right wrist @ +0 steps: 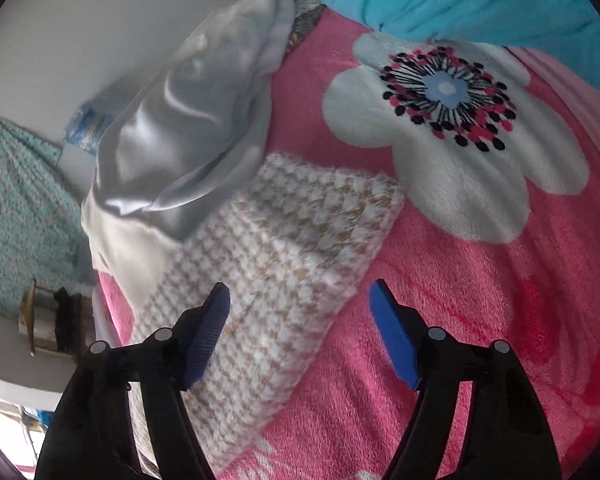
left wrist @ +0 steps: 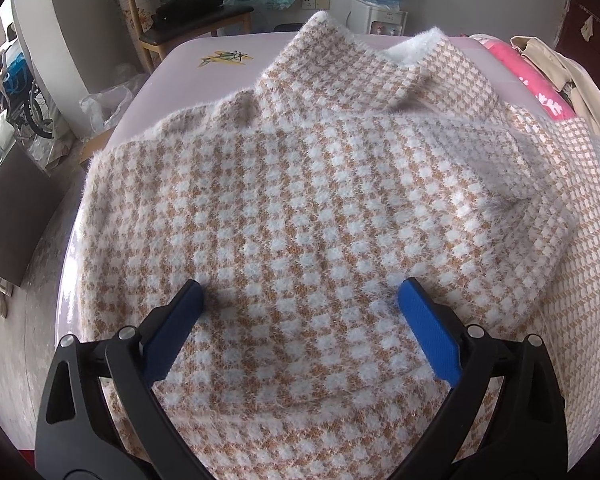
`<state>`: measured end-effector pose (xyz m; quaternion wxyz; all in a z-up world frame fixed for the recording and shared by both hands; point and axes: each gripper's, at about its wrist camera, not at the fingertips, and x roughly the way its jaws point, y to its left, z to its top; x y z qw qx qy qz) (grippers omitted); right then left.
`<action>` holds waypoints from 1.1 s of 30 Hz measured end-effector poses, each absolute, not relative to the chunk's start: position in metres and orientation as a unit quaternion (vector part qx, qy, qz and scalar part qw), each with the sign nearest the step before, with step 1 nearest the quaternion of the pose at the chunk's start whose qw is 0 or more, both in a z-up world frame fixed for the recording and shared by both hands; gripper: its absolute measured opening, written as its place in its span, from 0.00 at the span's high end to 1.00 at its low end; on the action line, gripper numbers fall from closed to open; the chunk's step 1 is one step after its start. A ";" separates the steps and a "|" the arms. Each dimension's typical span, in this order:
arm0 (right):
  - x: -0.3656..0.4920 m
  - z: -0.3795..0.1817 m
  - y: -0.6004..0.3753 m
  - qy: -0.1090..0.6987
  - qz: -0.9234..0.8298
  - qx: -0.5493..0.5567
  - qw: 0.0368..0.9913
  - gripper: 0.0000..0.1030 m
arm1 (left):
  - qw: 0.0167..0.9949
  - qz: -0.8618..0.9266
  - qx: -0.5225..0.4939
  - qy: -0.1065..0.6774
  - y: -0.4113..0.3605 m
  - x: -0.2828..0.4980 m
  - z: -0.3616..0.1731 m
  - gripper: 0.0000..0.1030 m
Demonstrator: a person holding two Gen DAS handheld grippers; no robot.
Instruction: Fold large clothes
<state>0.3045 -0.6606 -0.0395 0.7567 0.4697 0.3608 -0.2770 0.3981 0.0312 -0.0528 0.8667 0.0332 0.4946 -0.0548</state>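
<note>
Two grippers, both spread, nothing pinched. Right gripper (right wrist: pixel 300 300) nearer: fuzzy tan-and-white houndstooth sweater sleeve (right wrist: pixel 284 248) on pink floral blanket (right wrist: pixel 440 320), long axis lower left to centre frame. Left gripper (left wrist: pixel 300 292) over sweater body (left wrist: pixel 300 184).

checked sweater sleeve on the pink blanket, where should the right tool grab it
Take the sleeve at its fuzzy cuff end, coming in from the pink blanket side. That edge lies flat and free; the other side is crowded by the grey satin cloth.
</note>
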 end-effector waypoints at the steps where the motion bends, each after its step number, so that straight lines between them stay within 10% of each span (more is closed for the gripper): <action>1: 0.307 -0.045 -0.665 0.360 -0.282 0.474 0.753 0.36 | 0.866 -0.055 0.033 0.495 0.031 0.398 -0.053 0.08; 11: 0.305 -0.046 -0.667 0.329 -0.303 0.452 0.772 0.76 | 0.867 -0.050 0.034 0.495 0.031 0.398 -0.053 0.07; 33: 0.296 0.170 -0.466 0.174 -0.195 0.155 0.953 0.79 | 0.866 -0.043 0.031 0.496 0.031 0.397 -0.053 0.07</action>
